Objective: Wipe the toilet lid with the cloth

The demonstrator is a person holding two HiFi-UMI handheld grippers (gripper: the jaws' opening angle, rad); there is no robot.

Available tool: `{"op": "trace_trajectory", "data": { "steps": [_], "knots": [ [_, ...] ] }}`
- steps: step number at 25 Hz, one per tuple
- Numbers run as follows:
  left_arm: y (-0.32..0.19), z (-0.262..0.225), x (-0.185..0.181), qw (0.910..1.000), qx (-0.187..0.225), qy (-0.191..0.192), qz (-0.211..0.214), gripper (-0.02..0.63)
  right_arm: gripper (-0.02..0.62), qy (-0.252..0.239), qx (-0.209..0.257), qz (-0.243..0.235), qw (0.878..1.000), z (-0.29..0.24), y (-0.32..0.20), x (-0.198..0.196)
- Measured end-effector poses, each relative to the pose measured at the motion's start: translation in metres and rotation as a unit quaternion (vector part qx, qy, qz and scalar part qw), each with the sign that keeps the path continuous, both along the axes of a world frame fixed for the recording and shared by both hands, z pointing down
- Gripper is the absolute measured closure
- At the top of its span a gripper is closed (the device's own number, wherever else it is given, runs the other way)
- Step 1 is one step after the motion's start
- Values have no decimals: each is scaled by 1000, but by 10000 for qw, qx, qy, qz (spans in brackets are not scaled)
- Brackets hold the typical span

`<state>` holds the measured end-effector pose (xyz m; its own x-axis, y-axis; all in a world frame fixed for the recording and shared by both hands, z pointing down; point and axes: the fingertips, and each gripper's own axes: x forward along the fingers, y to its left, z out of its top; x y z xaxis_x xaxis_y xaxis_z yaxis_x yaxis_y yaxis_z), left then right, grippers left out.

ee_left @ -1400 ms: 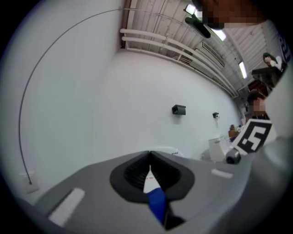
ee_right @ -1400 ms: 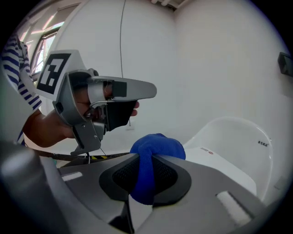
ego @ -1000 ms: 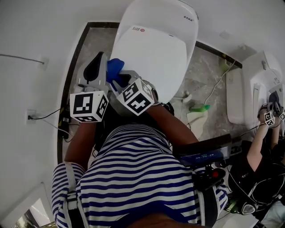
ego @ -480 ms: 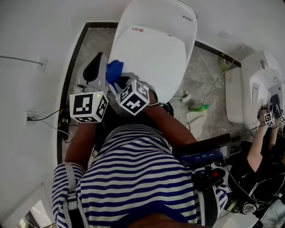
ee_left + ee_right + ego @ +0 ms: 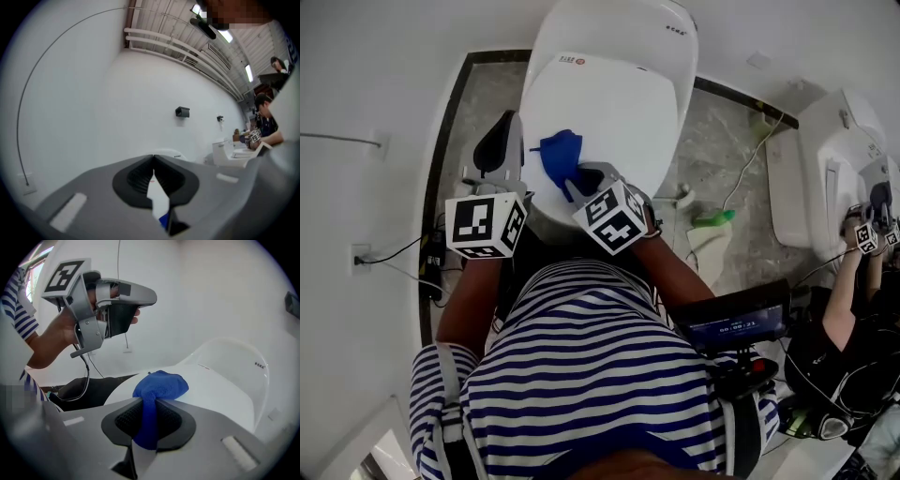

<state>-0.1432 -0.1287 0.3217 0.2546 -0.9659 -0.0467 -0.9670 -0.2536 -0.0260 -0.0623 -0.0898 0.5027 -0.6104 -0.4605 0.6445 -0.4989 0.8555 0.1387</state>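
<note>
Blue cloth [image 5: 560, 155], pinched in the right gripper [image 5: 584, 178], has slid inward from the left edge of the toilet lid [image 5: 614, 103], probably mid-wipe; the left gripper [image 5: 500, 150], jaws together and empty, hovers centre-left.

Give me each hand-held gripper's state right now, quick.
Left hand-held gripper: closed, empty.
Right hand-held gripper: closed on the crumpled blue terry cloth.

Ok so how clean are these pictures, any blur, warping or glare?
Head view: sharp, evenly lit, edges bowed, no harsh glare on the toilet lid. Left gripper view: strong fisheye, dark corners, mosaic patch at top. Right gripper view: same fisheye, cloth crisp, mosaic patch lower left.
</note>
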Motion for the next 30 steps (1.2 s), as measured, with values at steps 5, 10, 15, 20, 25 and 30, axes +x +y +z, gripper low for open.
{"op": "trace_trajectory", "data": {
  "steps": [5, 10, 15, 20, 25, 30],
  "knots": [
    [-2, -2, 15, 9999, 37, -16, 138, 603, 531, -148, -65, 487, 9987, 4, 7, 47],
    [-4, 0, 32, 9995, 66, -30, 293, 603, 529, -226, -157, 1143, 9931, 12, 10, 103],
    [-5, 0, 46, 9991, 56, -58, 405, 603, 531, -317, -243, 1608, 9862, 15, 11, 144],
    [-4, 0, 51, 9989, 73, -76, 452, 603, 531, -345, -323, 1893, 9808, 24, 14, 167],
    [-4, 2, 53, 9988, 74, -86, 468, 603, 531, -346, -399, 2099, 9763, 33, 15, 185],
    [-4, 5, 53, 9988, 74, -85, 468, 603, 531, -292, -390, 2130, 9758, 35, 14, 189]
  ]
}}
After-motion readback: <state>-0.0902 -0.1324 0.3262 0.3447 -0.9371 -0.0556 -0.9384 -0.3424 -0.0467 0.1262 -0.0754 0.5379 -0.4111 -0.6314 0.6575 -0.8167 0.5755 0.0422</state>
